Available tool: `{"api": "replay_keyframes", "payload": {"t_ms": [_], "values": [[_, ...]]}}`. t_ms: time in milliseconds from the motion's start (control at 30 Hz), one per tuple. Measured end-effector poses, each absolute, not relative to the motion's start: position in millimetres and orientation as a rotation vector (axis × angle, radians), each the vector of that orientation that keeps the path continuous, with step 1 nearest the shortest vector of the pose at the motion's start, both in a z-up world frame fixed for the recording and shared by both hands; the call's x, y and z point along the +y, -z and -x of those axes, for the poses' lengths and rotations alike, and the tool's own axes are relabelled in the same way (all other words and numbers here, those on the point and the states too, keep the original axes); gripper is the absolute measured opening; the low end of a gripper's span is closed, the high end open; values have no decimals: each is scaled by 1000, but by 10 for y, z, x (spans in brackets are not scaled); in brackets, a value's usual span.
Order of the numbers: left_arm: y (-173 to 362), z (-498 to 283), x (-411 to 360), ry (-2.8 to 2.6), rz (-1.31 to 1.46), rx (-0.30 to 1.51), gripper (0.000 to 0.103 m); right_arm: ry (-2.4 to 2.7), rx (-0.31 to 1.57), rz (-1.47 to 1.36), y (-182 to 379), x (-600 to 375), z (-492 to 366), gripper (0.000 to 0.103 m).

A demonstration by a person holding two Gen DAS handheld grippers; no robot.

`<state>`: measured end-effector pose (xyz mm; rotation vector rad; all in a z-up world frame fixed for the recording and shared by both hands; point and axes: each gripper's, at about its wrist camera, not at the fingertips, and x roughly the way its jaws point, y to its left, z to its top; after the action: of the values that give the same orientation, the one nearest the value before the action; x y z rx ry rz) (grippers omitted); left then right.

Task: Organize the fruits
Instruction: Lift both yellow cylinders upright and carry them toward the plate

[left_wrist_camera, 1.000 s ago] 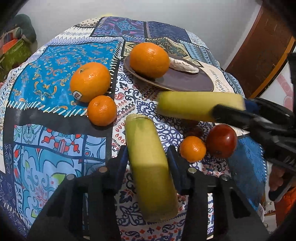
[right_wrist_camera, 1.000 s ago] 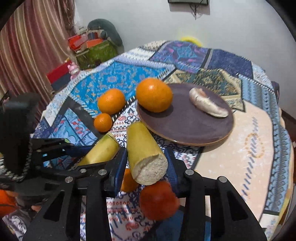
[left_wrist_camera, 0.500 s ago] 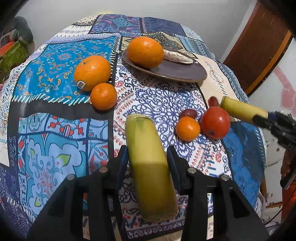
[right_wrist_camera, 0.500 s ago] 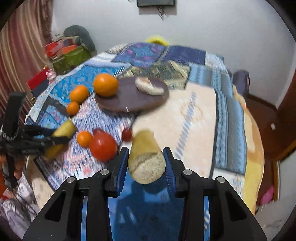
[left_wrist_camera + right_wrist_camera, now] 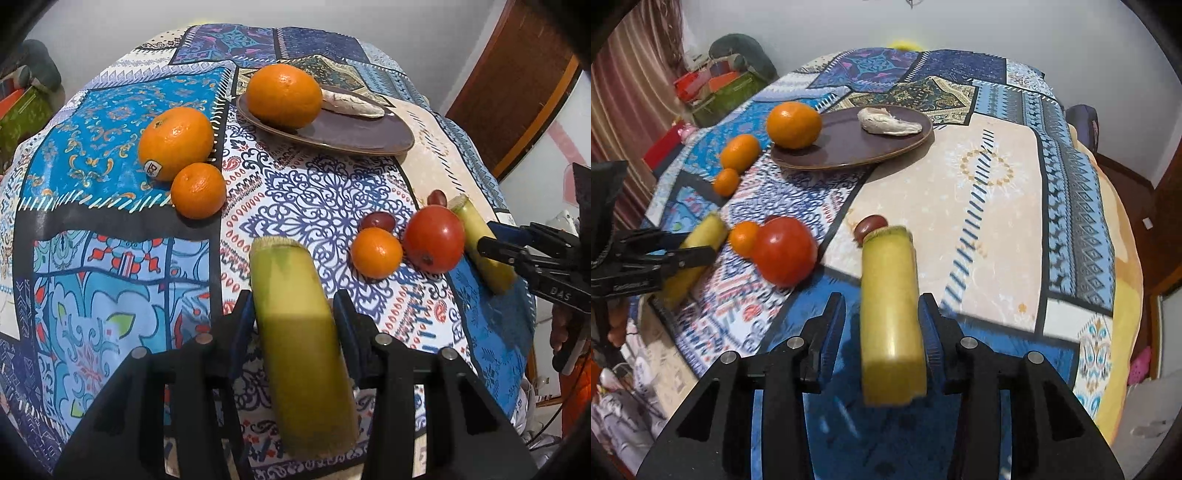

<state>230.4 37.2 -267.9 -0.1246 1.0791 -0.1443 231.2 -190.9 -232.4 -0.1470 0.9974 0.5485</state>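
Observation:
My left gripper (image 5: 293,314) is shut on a yellow-green banana piece (image 5: 299,339), held above the table's near edge. My right gripper (image 5: 882,317) stands around a second banana piece (image 5: 892,314); the right finger touches it, a gap shows on the left. In the left wrist view that piece (image 5: 480,243) lies low by the tomato (image 5: 434,238). A brown plate (image 5: 354,133) at the back holds a large orange (image 5: 284,94) and a peeled banana piece (image 5: 351,105). Two oranges (image 5: 175,142) (image 5: 198,190) lie left. A small orange (image 5: 376,252) and two dark grapes (image 5: 377,220) lie by the tomato.
The round table carries a patterned patchwork cloth (image 5: 110,229) that hangs over its edges. A wooden door (image 5: 517,74) stands at the right. Boxes and a cushion (image 5: 720,77) sit beyond the table's far left. Curtains (image 5: 624,92) hang at the left.
My right gripper swung away from the plate to the table's right edge, then came back down beside the tomato with its banana piece. My left gripper kept its piece and moved little.

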Motion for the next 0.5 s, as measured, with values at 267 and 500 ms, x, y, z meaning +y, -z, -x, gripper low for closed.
{"api": "replay_keyframes", "payload": {"t_ms": [267,500], "values": [[2664,-2403,436,144,159,1068,41,-527,1013,108,2479,-1882,-2404,35],[2321,-2345,389,148,127,976,38,-514,980,56,2338,-1984,-2425,33]]}}
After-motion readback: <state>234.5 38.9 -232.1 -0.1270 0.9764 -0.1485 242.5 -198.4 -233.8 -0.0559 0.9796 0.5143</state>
